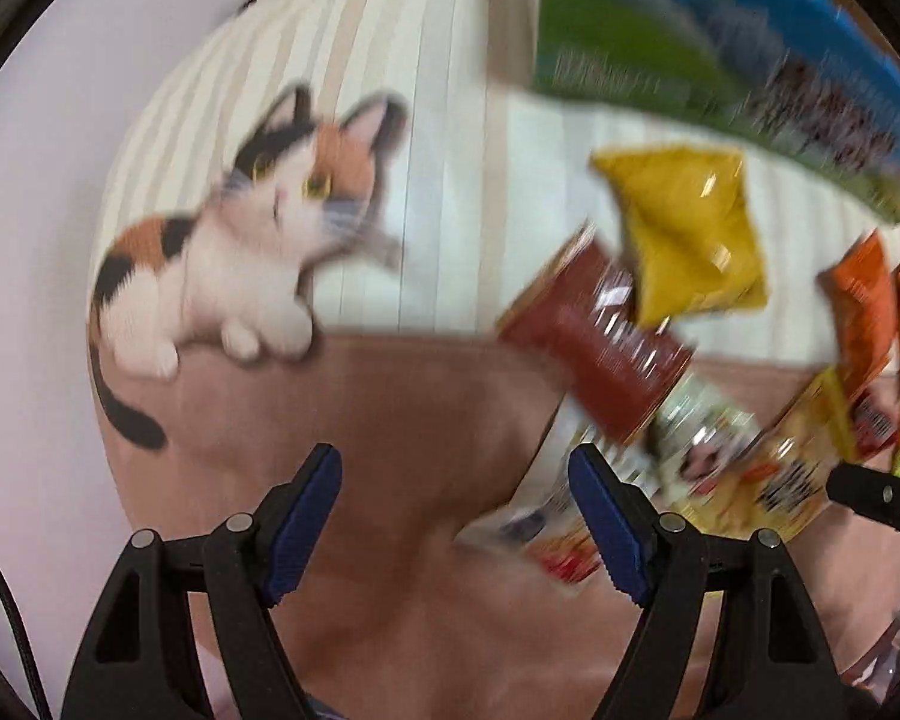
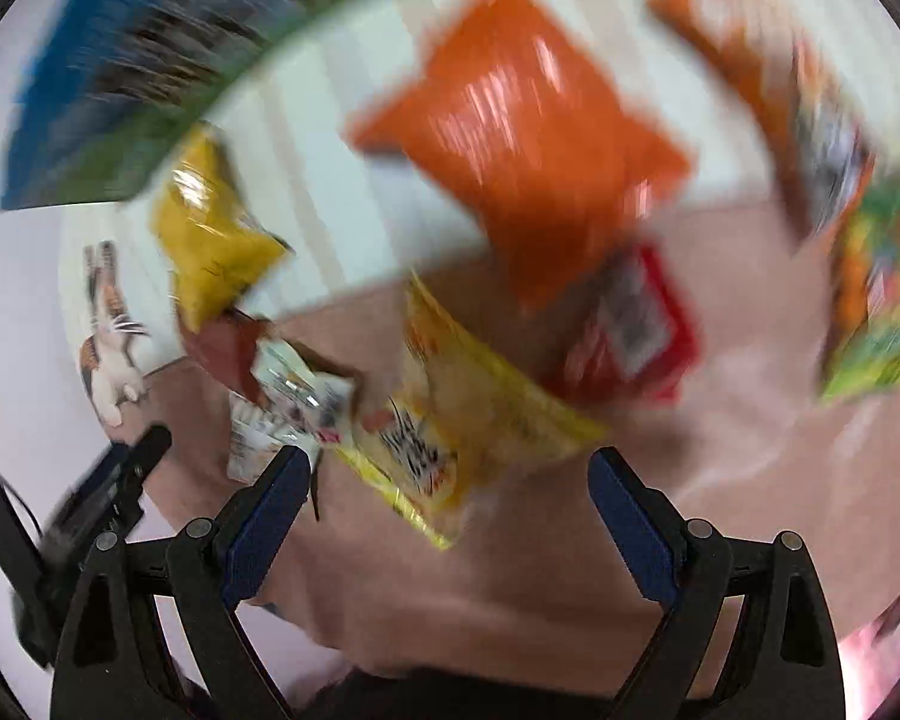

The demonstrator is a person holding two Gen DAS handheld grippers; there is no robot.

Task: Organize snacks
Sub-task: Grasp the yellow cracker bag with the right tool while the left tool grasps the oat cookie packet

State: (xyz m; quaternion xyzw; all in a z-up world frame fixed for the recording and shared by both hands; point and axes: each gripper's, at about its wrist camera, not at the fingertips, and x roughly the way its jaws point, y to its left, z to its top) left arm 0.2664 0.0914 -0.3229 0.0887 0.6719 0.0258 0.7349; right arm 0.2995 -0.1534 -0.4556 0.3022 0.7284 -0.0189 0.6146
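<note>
Both views are blurred by motion. Several snack packets lie on a round mat (image 1: pixel 390 408): a plain yellow bag (image 1: pixel 684 240), a dark red packet (image 1: pixel 600 354), a white packet (image 1: pixel 702 438) and orange packets (image 1: pixel 864 312). My left gripper (image 1: pixel 456 510) is open over bare brown mat, just left of the pile. In the right wrist view I see a big orange bag (image 2: pixel 528 138), a yellow packet with black lettering (image 2: pixel 474 420), a red packet (image 2: pixel 630 324) and a green packet (image 2: pixel 876 300). My right gripper (image 2: pixel 450 498) is open above the lettered yellow packet, its pads apart from it.
The mat shows a calico cat picture (image 1: pixel 240 240) on cream stripes and rests on a pale surface (image 1: pixel 30 240). A blue and green box (image 1: pixel 690 48) stands at the mat's far edge. The left gripper's black body (image 2: pixel 120 480) shows at the left of the right wrist view.
</note>
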